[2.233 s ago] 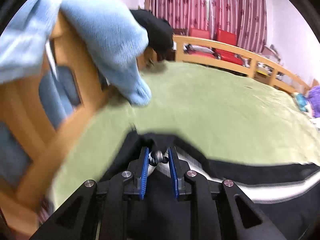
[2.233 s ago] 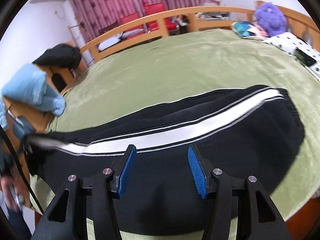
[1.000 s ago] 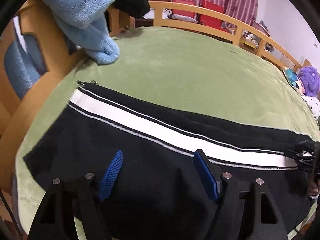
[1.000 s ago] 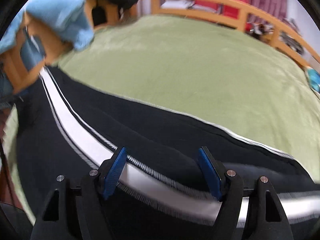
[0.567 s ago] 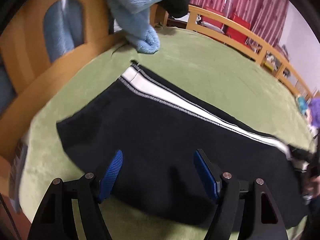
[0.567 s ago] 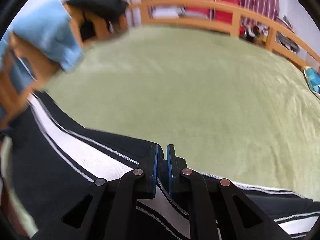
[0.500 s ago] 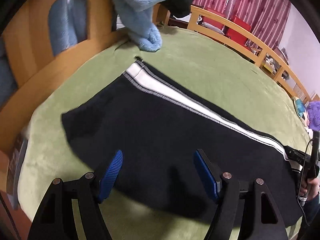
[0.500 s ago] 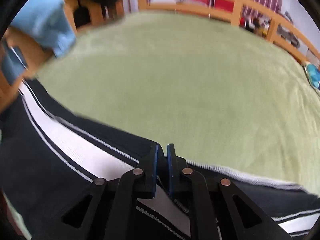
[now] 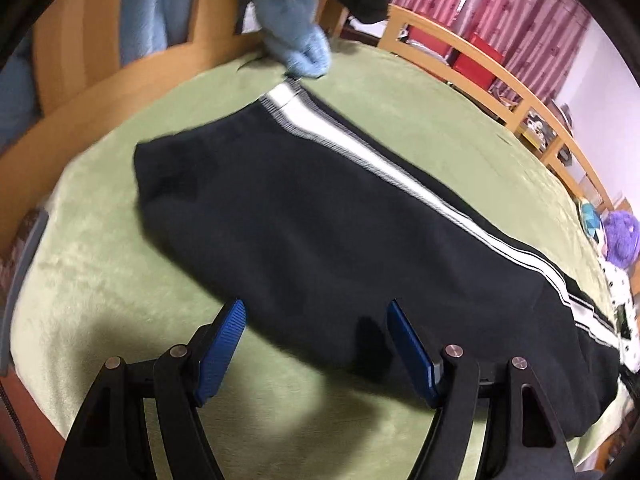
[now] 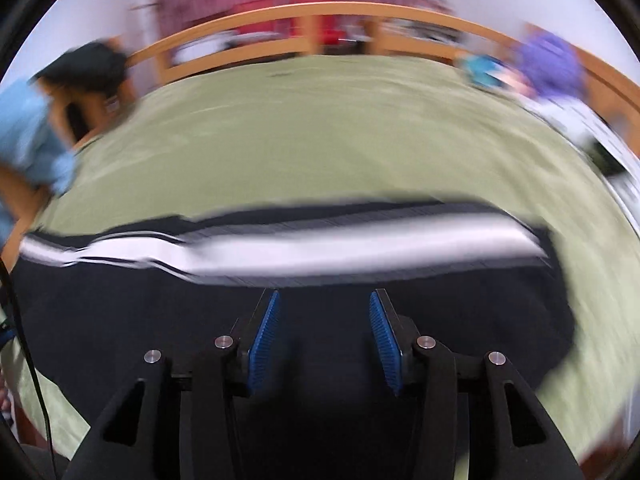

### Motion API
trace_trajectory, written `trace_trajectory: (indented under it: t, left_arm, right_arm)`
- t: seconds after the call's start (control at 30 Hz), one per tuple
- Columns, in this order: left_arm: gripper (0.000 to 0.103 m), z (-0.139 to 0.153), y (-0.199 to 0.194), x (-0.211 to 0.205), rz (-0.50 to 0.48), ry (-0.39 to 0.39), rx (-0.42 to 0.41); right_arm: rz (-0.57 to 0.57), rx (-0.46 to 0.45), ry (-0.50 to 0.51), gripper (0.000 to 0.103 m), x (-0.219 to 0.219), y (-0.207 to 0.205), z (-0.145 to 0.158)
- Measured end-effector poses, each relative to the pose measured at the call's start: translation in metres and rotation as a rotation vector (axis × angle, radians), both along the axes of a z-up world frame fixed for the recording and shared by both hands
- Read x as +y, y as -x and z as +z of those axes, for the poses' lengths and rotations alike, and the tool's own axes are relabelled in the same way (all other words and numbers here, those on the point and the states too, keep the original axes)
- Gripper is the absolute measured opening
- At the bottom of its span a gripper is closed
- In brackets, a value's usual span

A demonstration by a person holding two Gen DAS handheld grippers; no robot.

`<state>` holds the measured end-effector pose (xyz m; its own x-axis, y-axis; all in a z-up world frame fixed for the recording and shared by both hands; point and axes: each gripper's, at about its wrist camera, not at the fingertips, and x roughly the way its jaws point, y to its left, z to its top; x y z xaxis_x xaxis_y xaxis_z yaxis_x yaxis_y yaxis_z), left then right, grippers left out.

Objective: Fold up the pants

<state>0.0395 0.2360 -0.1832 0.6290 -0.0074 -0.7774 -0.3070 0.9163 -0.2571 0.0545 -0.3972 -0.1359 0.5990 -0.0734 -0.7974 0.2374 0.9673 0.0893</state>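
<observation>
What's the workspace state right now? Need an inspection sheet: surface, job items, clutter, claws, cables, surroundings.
Surface: green bedspread, soft, lightly rumpled.
Job's things: black pants with a white side stripe, lying flat and lengthwise on the bedspread, one layer over the other.
Clutter: light blue fleece draped over the wooden frame, its tip beside the pants' end; purple plush toy and a patterned cushion at the far end.
Claws: left claw open, above the pants' near edge; right claw open over the pants, view motion-blurred.
Cables: thin dark cable at the right view's left edge.
Surroundings: red-pink curtains, wooden bed rail, red chairs.
</observation>
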Motion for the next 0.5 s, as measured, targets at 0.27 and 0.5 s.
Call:
trace_trajectory:
  t: [0.27, 0.5]
  left_arm:
    - [0.072, 0.027, -0.007, -0.042, -0.060, -0.033, -0.027]
    - [0.072, 0.042, -0.013, -0.076, -0.052, -0.091, -0.017]
  right_arm:
    - [-0.345, 0.003, -0.216, 0.074, -0.107, 0.075, -0.032]
    - [-0.462, -0.075, -0.533, 0.081, -0.153, 0.040, -0.083]
